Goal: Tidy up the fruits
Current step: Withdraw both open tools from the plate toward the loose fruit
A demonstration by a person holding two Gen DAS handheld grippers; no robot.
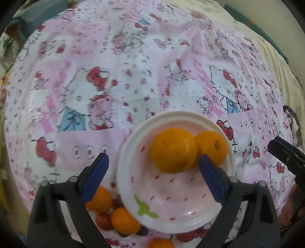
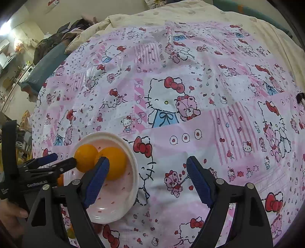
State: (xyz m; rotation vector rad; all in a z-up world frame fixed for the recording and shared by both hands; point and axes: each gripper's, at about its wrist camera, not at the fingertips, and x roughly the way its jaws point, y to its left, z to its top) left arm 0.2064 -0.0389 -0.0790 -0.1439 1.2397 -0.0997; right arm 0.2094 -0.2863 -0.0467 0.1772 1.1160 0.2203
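Observation:
A white plate (image 1: 122,171) with red speckles lies on the pink cartoon-cat cloth and holds two oranges, a large one (image 1: 173,150) and a smaller one (image 1: 211,146) touching it. My left gripper (image 1: 153,159) hangs over the plate, open, its blue pads wide of the large orange and not pressing it. Below the plate lie loose oranges (image 1: 100,200) (image 1: 124,223) and small red fruits (image 1: 103,220). In the right wrist view the plate (image 2: 114,200) and both oranges (image 2: 85,158) (image 2: 116,164) sit at lower left. My right gripper (image 2: 147,162) is open over bare cloth.
The pink cloth (image 2: 171,85) covers a bed with a cream blanket (image 2: 171,13) behind it. Room clutter stands at far left. A hand (image 2: 11,211) holds the left gripper's handle. A striped furry shape (image 1: 293,122) lies at the cloth's right edge.

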